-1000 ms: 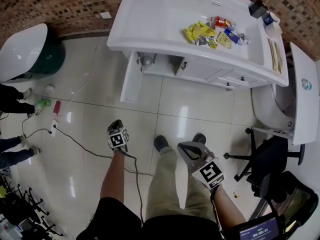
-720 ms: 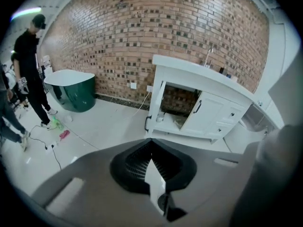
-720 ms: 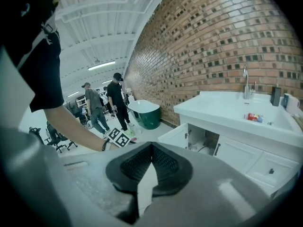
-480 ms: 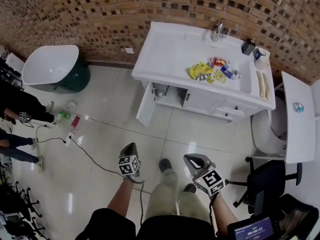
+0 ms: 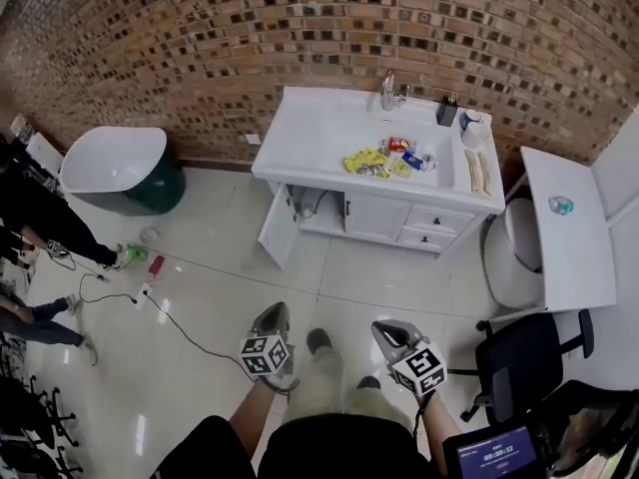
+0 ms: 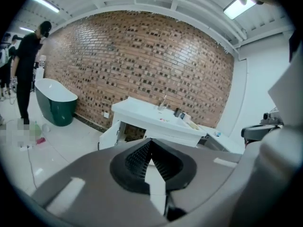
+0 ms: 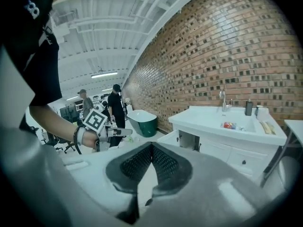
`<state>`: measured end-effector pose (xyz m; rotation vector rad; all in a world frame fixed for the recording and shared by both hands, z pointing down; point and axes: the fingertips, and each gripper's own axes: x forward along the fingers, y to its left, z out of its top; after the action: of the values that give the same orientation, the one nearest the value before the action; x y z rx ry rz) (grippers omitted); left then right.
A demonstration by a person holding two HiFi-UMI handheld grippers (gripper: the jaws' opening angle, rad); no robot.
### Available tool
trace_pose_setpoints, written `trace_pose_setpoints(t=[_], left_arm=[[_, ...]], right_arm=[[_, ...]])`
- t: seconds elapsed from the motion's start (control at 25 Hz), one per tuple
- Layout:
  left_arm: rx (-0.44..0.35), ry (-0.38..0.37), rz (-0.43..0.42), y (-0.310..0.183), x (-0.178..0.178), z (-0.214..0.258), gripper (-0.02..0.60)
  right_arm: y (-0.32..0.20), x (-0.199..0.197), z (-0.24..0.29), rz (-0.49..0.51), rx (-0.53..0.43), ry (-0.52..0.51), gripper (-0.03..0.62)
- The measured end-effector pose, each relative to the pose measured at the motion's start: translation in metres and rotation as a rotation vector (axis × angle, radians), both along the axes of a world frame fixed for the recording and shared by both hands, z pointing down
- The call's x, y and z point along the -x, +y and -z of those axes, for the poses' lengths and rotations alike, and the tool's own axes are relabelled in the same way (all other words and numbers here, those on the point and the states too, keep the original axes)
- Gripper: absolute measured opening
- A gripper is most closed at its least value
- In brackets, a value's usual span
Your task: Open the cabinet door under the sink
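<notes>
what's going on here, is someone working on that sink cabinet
A person stands well back from the white sink cabinet on the tiled floor, holding a gripper in each hand. The left gripper and the right gripper are both shut and empty, pointed toward the cabinet but touching nothing. The cabinet door under the sink's left end already stands swung open, so the opening looks done. Some snack packets lie in the basin.

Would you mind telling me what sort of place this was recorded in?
Most likely a mock bathroom set up in a lab or studio, not a home: a white sink vanity and a freestanding bathtub stand along a brick wall, with an office chair nearby.
</notes>
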<state>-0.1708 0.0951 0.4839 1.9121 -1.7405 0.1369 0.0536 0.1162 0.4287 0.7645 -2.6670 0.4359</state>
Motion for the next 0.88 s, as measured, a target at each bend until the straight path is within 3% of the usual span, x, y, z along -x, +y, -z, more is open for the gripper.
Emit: trace_pose_setpoints(t=[0.16, 0.48, 0.88], left_arm=[[-0.071, -0.002, -0.081, 0.022, -0.05, 0.044, 0.015], [-0.135, 0.022, -0.162, 0.092, -0.1, 0.101, 0.015], [-0.128, 0.081, -0.183, 0.151, -0.143, 0.105, 0.015]], right_arm=[[0.035, -0.045, 0.0, -0.043, 0.02, -0.003, -0.009], [0.096, -0.091, 0.001, -0.062, 0.038, 0.02, -0.009], [0.127, -0.073, 0.026, 0.04, -0.029, 0.023, -0.009]])
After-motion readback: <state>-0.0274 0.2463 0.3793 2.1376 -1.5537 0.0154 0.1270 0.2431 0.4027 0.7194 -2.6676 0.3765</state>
